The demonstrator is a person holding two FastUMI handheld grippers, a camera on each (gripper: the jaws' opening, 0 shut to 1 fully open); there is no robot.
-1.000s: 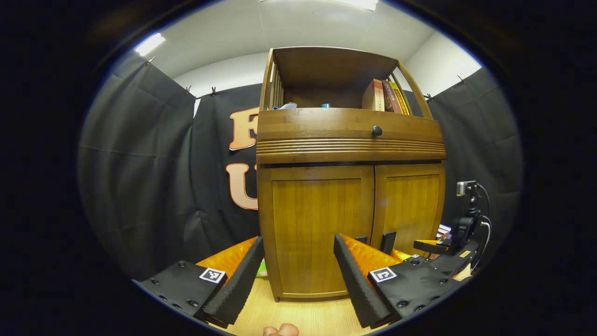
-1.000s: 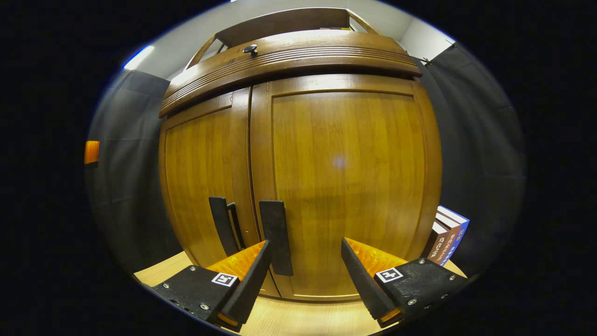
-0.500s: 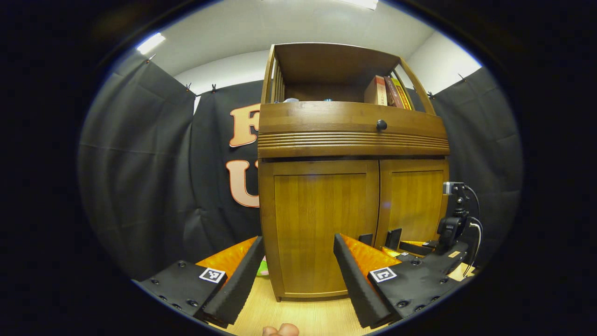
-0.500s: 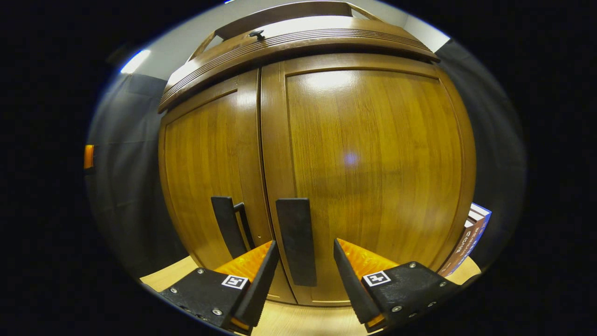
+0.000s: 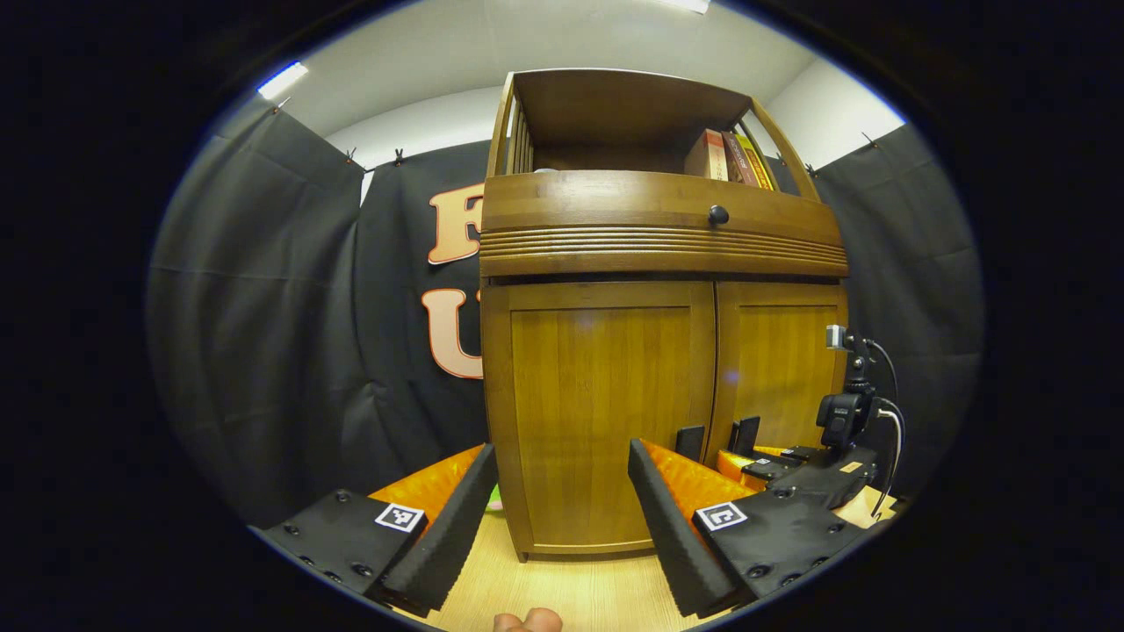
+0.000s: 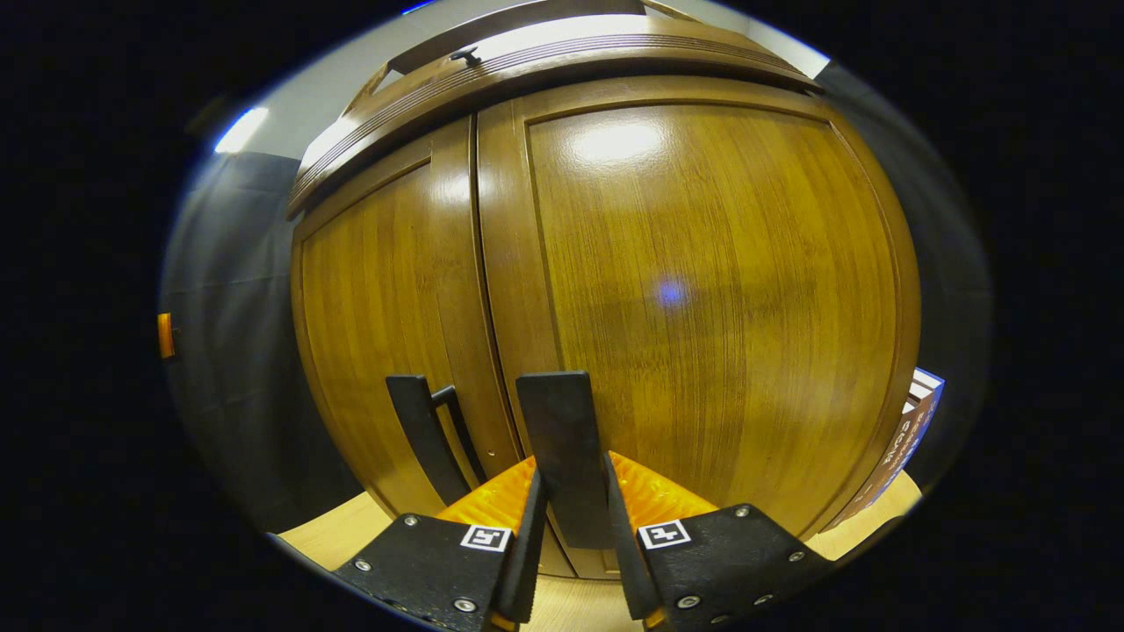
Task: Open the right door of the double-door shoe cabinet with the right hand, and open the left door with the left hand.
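Note:
The brown wooden shoe cabinet (image 5: 659, 254) stands on the table with both doors flat against it. In the left gripper view my left gripper (image 5: 558, 518) hangs open in front of the left door (image 5: 597, 412), a short way off, with nothing between its fingers. In the right gripper view my right gripper (image 6: 571, 531) is shut on the right door's dark vertical handle (image 6: 562, 439), one finger on each side of it. The left door's handle (image 6: 420, 430) stands just left of it. The right gripper (image 5: 790, 465) also appears low against the right door (image 5: 781, 369).
Books (image 5: 729, 158) stand on the cabinet's open top shelf above a drawer with a dark knob (image 5: 718, 214). More books (image 6: 904, 439) lean beside the cabinet's right side. The light wooden tabletop (image 5: 580, 588) runs under the cabinet. A fingertip (image 5: 527, 621) shows at the bottom edge.
My right gripper moved in toward the cabinet and its fingers closed from wide apart onto the right door's handle. My left gripper stayed open and shifted only slightly.

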